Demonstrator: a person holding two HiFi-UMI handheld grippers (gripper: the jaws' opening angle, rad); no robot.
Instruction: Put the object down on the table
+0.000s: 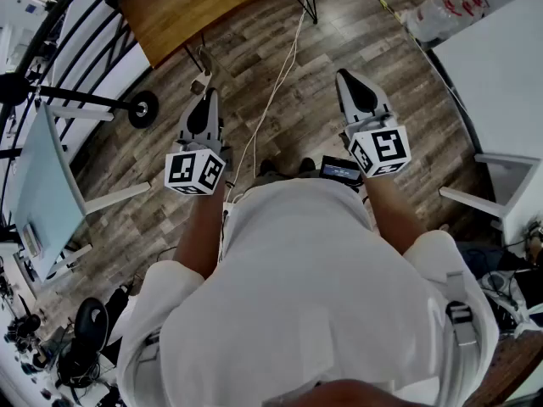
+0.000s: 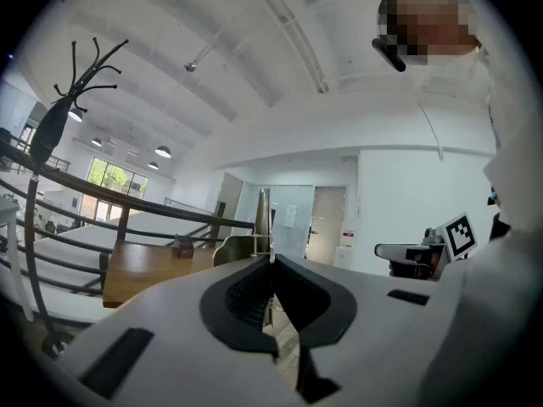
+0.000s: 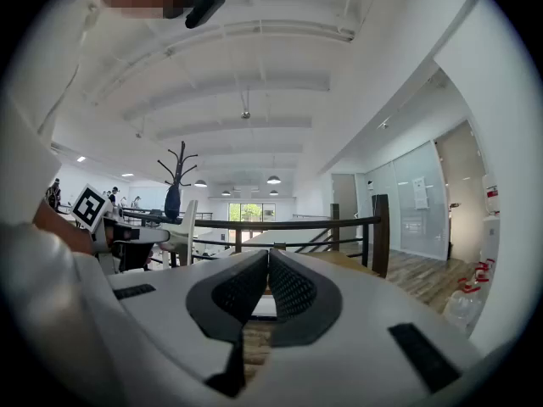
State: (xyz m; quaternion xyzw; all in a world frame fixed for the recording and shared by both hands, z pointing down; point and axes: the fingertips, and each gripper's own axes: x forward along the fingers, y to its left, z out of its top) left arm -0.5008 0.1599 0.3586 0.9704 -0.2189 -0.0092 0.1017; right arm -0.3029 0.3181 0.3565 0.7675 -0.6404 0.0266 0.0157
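Left gripper (image 1: 207, 100) and right gripper (image 1: 346, 79) held out forward, side by side, fingers (image 2: 242, 295) pressed together on both.

two grippers (image 1: 207, 96) (image 1: 348, 79), one wooden table (image 1: 195, 7), one coat stand (image 2: 61, 113)

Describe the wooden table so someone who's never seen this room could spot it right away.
On the plank floor, look straight ahead of the left gripper, toward the black railing. The wooden table stands there on thin black legs. It is the only one with a brown top: the white table is off to the right and the pale blue table to the left.
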